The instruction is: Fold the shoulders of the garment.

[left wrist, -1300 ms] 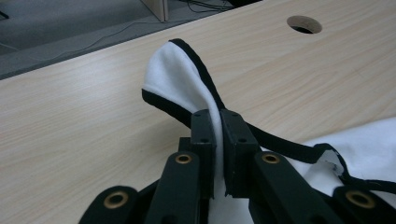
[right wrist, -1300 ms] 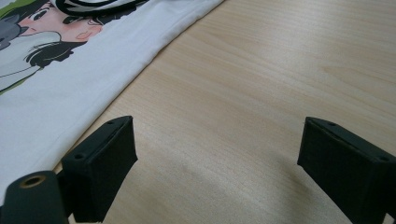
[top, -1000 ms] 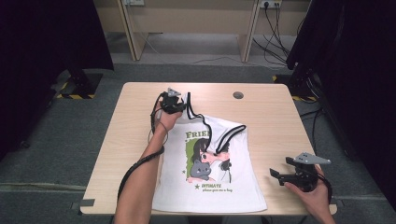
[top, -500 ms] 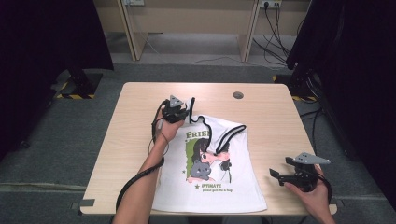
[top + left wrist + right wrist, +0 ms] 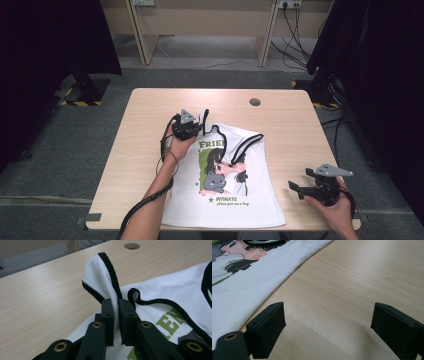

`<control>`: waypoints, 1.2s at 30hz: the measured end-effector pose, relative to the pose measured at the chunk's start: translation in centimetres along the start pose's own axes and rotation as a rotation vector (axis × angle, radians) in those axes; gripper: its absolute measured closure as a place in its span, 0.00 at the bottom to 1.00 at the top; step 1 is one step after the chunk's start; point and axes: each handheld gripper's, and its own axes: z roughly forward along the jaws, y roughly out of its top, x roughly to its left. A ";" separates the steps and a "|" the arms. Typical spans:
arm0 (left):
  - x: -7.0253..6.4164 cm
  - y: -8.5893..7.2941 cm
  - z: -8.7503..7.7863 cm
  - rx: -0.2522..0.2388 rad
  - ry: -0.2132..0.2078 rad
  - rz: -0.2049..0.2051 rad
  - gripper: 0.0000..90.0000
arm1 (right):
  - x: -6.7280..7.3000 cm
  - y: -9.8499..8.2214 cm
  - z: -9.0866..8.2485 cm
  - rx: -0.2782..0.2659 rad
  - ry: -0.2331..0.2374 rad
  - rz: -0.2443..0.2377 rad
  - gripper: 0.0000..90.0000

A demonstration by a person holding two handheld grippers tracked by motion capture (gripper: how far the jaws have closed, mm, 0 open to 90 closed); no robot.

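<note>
My left tongs [image 5: 115, 308] are clamped on the black-trimmed shoulder strap [image 5: 105, 277] of the white tank top [image 5: 225, 185], lifting it off the bench [image 5: 150, 110] near the top's far left corner. The rest of the top lies flat at mid-bench. My right tongs [image 5: 328, 326] rest with jaws wide apart just beside its right hem

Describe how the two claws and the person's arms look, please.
Both the left claw and the right claw are black, each topped with a grey three-cornered plate. Their jaws are flat rectangular black blocks on link arms with brass-coloured rivets. A black cable trails from the left one along the forearm. Both forearms are bare, with no sleeves in view.
</note>
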 end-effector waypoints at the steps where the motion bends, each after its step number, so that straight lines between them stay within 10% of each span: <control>1: 0.0 -0.1 -0.2 0.000 0.001 0.000 0.92 | 0.0 0.0 0.0 0.001 0.000 -0.001 0.14; 18: -1.3 -2.6 -2.2 0.027 -0.038 0.048 0.88 | 0.1 0.0 0.1 0.006 -0.009 -0.008 0.14; 26: -0.1 -0.8 -1.1 0.029 -0.017 -0.006 0.69 | 0.0 0.0 0.1 0.007 -0.004 -0.003 0.14; 36: 1.8 0.6 3.0 0.184 -0.071 -0.118 0.59 | -0.1 0.0 0.0 0.002 0.003 0.006 0.14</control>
